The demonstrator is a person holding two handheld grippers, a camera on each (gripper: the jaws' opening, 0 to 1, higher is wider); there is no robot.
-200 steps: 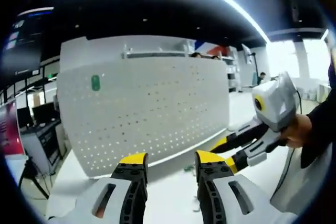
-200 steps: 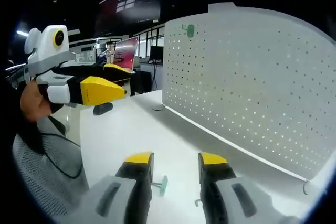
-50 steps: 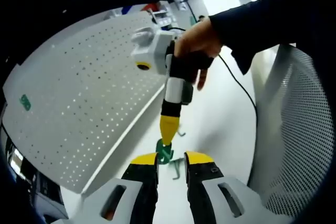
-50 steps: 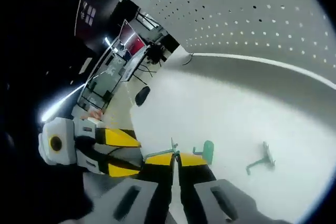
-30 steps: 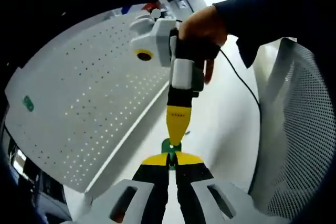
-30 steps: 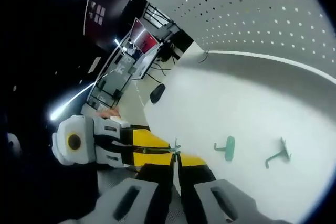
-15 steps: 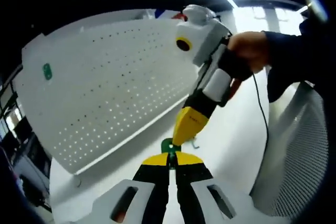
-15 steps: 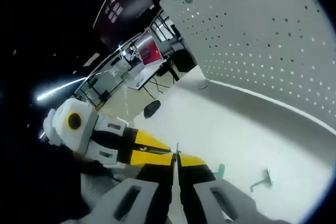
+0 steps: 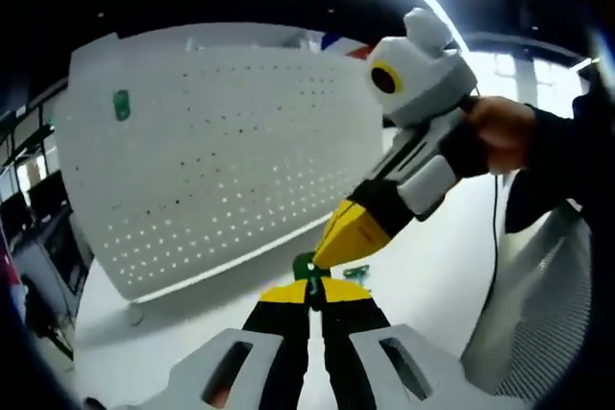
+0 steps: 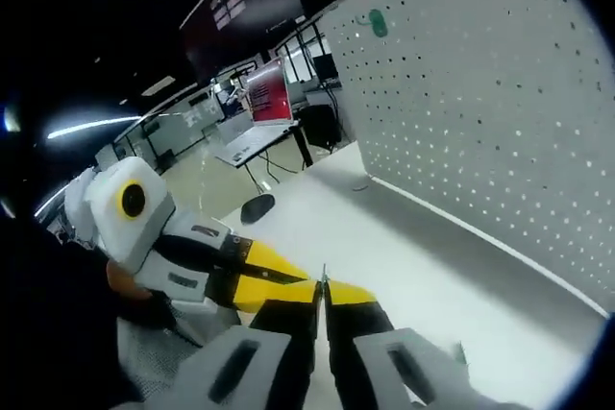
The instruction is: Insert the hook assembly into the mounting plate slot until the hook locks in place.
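Green plastic hook [image 9: 307,267], light and stiff, sits pinched in my closed left claw [image 9: 308,291]; right claw [image 9: 338,237], also closed, grips a thin metal stem [image 10: 323,285]. Pegboard [image 9: 231,156] stands far.

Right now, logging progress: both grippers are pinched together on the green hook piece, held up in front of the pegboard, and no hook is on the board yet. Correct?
One thing is wrong: a hook is already on the board. The left gripper view shows a green hook mounted near the upper corner of the pegboard. The rest stands: the left gripper and right gripper pinch the green hook piece together before the board.
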